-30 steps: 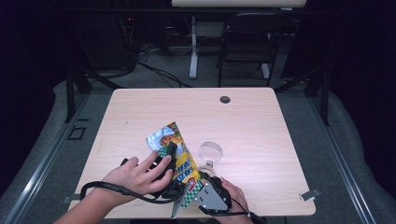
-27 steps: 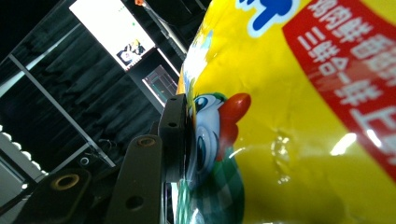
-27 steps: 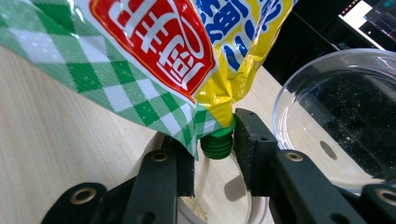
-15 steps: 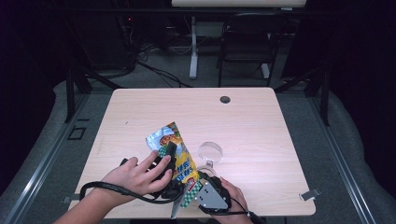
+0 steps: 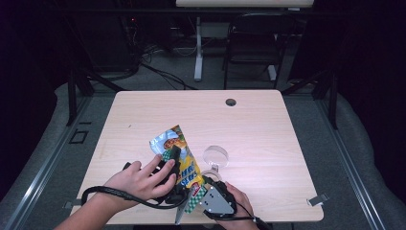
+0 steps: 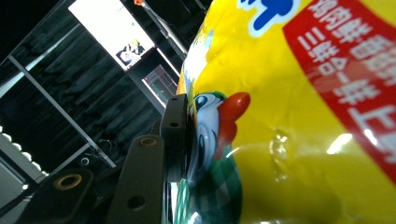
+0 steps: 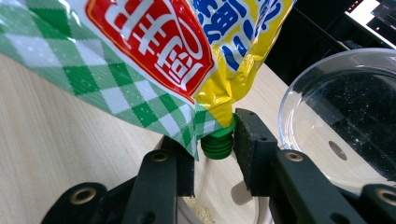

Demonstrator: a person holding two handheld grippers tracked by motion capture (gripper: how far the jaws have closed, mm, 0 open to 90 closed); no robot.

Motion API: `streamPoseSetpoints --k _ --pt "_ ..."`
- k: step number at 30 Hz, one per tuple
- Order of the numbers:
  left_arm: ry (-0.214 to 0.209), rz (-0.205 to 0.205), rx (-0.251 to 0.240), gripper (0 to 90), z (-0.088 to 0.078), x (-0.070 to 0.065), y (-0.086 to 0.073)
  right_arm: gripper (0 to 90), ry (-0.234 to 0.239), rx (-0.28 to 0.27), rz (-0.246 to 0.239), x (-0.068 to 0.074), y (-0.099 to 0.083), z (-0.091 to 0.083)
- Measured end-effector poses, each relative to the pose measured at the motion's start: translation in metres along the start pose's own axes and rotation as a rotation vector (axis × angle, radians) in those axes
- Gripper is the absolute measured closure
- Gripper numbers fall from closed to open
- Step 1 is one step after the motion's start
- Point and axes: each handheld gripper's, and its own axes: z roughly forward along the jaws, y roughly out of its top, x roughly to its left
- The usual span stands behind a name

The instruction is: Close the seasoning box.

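Pouch: a yellow spouted pouch (image 5: 181, 160) is held tilted above the near edge of the counter (image 5: 268, 124), left of middle, with its green spout (image 7: 218, 142) at the low end.
Handling: my judgement is soft, glossy film that is slippery and dents easily; the fill likely shifts and sags when tipped. The green spout is the only stiff part.
Where to hold: best at the stiff spout neck with one gripper and flat across the body with the other, not by a loose corner.
Left gripper: the left gripper (image 5: 173, 160) clamps the pouch body; in the left gripper view one jaw lies flat against the film, which puckers beside it. These jaws have just been closing a little, with the pouch between them.
Right gripper: the right gripper (image 7: 212, 151) has its jaws on either side of the spout; the right pad touches it, and I cannot tell about the left one, so the grip is unclear.
Bowl: a clear bowl (image 7: 345, 116) stands just beside the spout, toward the counter's middle.
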Motion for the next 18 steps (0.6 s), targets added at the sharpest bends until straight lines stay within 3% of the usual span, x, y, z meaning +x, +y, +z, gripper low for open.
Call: streamPoseSetpoints --k 15,18 --pt "-0.009 0.000 -0.008 67.1 -0.0005 0.0004 0.0012 69.9 -0.003 -0.001 0.000 0.0001 -0.0013 0.0012" --pt "-0.013 0.028 0.015 67.5 -0.0024 0.0034 0.0016 69.8 -0.003 -0.003 0.003 0.0002 -0.0012 0.0011"
